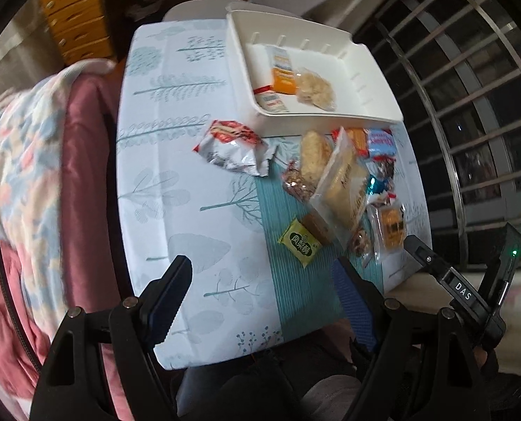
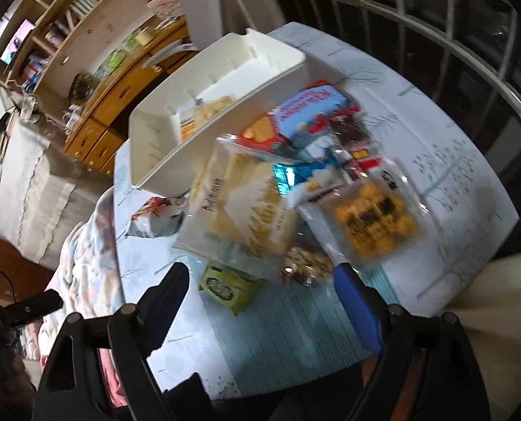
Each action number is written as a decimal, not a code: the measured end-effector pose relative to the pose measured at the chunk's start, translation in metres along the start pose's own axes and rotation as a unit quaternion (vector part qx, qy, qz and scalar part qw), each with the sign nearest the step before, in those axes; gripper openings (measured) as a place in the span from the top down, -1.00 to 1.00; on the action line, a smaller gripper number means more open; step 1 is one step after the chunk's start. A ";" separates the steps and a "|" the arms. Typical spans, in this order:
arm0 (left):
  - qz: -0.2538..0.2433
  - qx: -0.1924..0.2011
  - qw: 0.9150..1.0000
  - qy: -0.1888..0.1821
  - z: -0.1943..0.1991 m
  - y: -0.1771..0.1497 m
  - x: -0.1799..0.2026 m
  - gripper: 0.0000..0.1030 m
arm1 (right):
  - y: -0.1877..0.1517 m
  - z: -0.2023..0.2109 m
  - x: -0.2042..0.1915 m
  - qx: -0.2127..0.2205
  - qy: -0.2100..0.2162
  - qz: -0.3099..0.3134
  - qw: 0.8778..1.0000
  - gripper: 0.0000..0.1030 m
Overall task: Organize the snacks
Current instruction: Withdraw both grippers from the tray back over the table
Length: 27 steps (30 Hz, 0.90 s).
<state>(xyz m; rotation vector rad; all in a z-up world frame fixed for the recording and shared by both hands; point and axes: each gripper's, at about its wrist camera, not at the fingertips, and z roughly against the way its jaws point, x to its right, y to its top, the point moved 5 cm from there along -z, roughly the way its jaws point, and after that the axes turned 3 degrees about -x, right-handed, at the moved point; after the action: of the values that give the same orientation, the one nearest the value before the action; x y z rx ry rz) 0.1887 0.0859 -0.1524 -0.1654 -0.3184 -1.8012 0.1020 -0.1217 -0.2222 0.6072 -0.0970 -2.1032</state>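
**Between picks: both grippers empty above the loose snack pile**

The sorting is partly done. The white plastic bin [image 1: 372, 70] stands at the far end of the table [image 1: 162, 175] and already holds an orange-and-white biscuit packet [image 1: 279, 70], a clear bag of pale puffed snacks [image 1: 316, 89] and a small red-striped packet [image 1: 271, 100]. Most of the snacks still lie loose on the tablecloth just in front of the bin.

The left gripper [image 1: 260, 280] hangs with its jaws spread wide and nothing between them, over bare cloth near the table's front edge. The right gripper [image 2: 260, 287] is likewise spread and empty; its view is blurred, but it looks down on the near side of the pile.

Closest to both sit the small green pastry packet [image 1: 299, 244] and, beside it, a brown wrapped bar [image 1: 316, 226]. Behind them a large clear bag of pale crackers [image 2: 246, 203] lies on top of other items, with a clear pack of orange-yellow pieces [image 2: 372, 217] beside it. A crumpled silver-and-red packet [image 1: 232, 147] lies apart, to the left of the pile.

The step in hand appears to be choosing the next snack. The green packet looks the easiest target, since it lies flat, uncovered and nearest. The jaws would need to come down astride it, close on its edges and carry it over the bin's near wall. Thin, slippery film may slide out of a shallow pinch.
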 end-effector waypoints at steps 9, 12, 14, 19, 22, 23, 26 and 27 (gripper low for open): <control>-0.054 -0.019 0.998 0.015 -0.021 0.006 0.023 -0.56 | -0.014 0.000 0.028 0.024 -0.038 -0.017 0.999 -0.66; -0.066 -0.032 0.997 0.019 -0.029 0.007 0.032 -0.56 | -0.017 0.003 0.036 0.038 -0.048 -0.016 0.998 -0.66; -0.076 -0.039 0.996 0.025 -0.035 0.006 0.038 -0.57 | -0.017 0.003 0.040 0.047 -0.055 -0.005 0.997 -0.66; -0.093 -0.065 0.993 0.036 -0.057 0.006 0.056 -0.68 | -0.017 0.000 0.048 0.051 -0.078 0.034 0.995 -0.66; -0.102 -0.075 0.991 0.043 -0.068 0.009 0.066 -0.74 | -0.017 -0.005 0.053 0.043 -0.088 0.051 0.994 -0.66; -0.105 -0.078 0.990 0.046 -0.072 0.010 0.069 -0.75 | -0.017 -0.007 0.054 0.038 -0.088 0.055 0.994 -0.66; -0.112 -0.084 0.989 0.057 -0.083 0.014 0.078 -0.78 | -0.016 -0.014 0.058 0.023 -0.089 0.069 0.993 -0.66; -0.114 -0.086 0.988 0.062 -0.088 0.017 0.081 -0.79 | -0.015 -0.017 0.060 0.017 -0.091 0.076 0.993 -0.66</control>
<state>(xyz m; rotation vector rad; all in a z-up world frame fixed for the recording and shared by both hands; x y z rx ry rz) 0.1893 -0.0196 -0.2109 -0.1423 -0.0950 -2.0559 0.0707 -0.1584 -0.2651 0.4137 -0.2747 -2.0077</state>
